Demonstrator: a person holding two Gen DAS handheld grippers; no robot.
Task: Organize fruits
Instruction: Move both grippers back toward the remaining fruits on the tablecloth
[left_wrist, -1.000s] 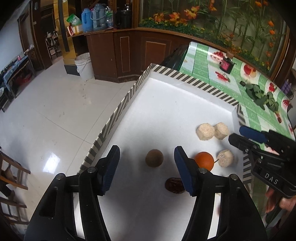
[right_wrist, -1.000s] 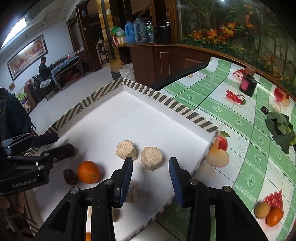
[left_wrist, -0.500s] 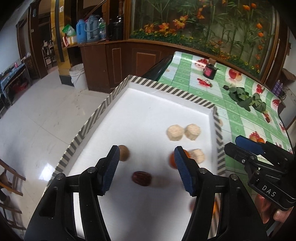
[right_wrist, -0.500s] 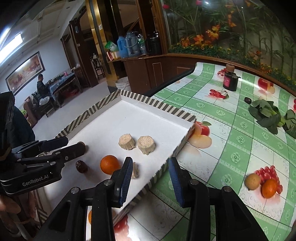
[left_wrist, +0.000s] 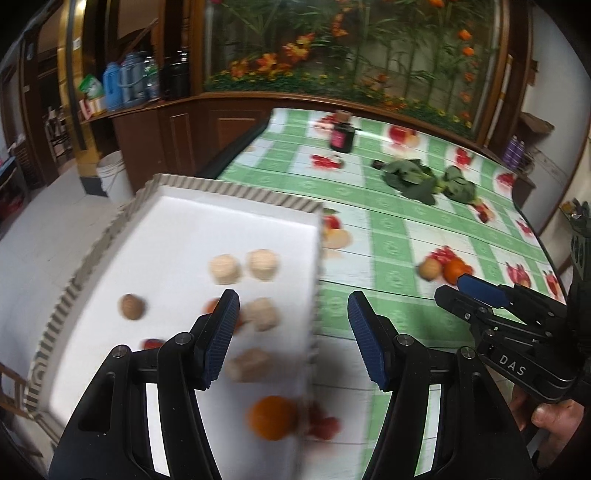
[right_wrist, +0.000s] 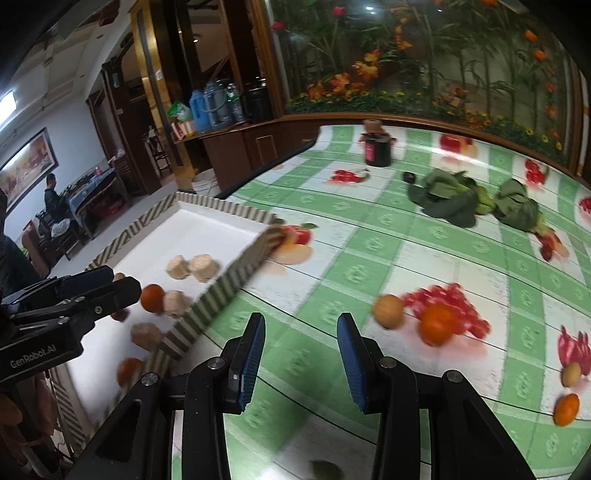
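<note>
**White tray part-filled, loose fruit left on the green cloth**

White and rimmed with stripes, the tray (left_wrist: 177, 229) lay ahead and left of the left gripper (left_wrist: 291, 339), whose jaws stood apart with nothing between them, straddling the tray's near right wall. Beyond its left fingertip, going left to right inside the tray, sat a small brown round fruit (left_wrist: 130, 306), a dark red piece (left_wrist: 152, 344) half hidden by the finger, a pair of pale cut chunks (left_wrist: 243, 265), two more pale chunks (left_wrist: 258, 313) nearer in, and an orange (left_wrist: 272, 412) close under the gripper by the wall. All of these were blurred, so what kind of fruit each was could not be told for certain.

To the right of the tray, the right gripper (right_wrist: 301, 354) hung over the green checked tablecloth (right_wrist: 369, 258), its jaws also parted and empty. Just ahead and right of its right fingertip lay a tan round fruit (right_wrist: 388, 311) touching or nearly touching an orange fruit (right_wrist: 437, 328), both on a printed cherry patch. Further right, near the cloth's edge, were another small tan fruit (right_wrist: 571, 373) and a small orange one (right_wrist: 566, 409). Leafy greens (right_wrist: 450, 199) and a dark jar (right_wrist: 377, 147) stood well beyond.

By my reading the sorting was roughly half done: several pieces were in the tray, while at least four fruits on the cloth remained to be gathered. The tan and orange pair looked the likeliest next pick for the right gripper.
</note>
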